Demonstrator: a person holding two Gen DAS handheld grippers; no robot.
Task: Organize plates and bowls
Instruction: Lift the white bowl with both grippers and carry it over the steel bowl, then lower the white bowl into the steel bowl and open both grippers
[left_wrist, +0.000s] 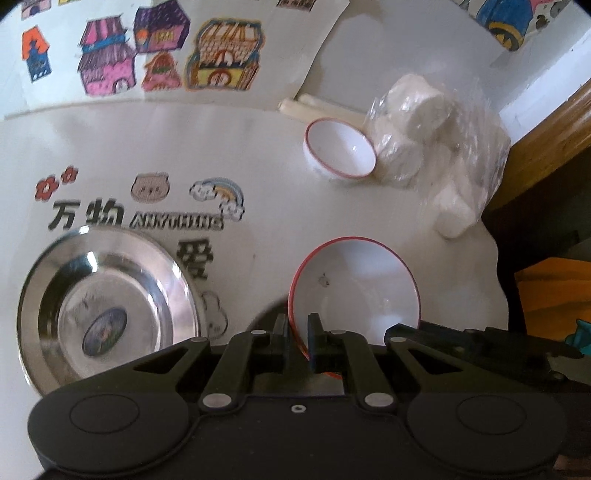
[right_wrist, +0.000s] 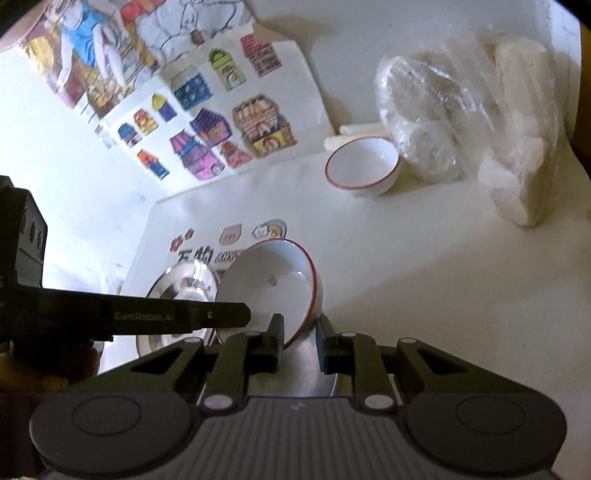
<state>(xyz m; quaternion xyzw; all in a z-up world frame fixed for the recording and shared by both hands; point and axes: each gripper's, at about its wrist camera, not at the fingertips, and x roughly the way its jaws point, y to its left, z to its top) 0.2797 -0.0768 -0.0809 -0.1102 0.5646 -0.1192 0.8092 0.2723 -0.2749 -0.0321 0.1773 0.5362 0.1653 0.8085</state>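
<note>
Closest to me, both pairs of tongs are nearly closed, and each seems to bite something thin. My left tongs (left_wrist: 298, 334) pinch the near rim of a white ceramic bowl with a red rim (left_wrist: 354, 288), one pad inside the wall and one outside, so the bowl hangs tilted above the white-covered counter (left_wrist: 277, 155). My right tongs (right_wrist: 300, 338) stand around what looks like the edge of a grey metal dish (right_wrist: 306, 369) just under them; I cannot tell for certain that the pads press on it.

A shiny round steel plate (left_wrist: 107, 306) lies flat toward the counter's left edge, and a smaller white bowl with a red rim (left_wrist: 340, 149) sits toward the far right corner, touching a clear plastic bag of white rolls (left_wrist: 424, 136).

What worries me most is the left grip. Only a sliver of glazed rim is held, and the whole weight of the bowl hangs off to one side, so it could swivel between the pads or slide out and crack on the counter. The two tools are also close: seen from the right wrist, the left arm crosses just beside the tilted bowl, and a careless swing could knock it loose. Moving toward the small bowl, I might nudge the bag.
</note>
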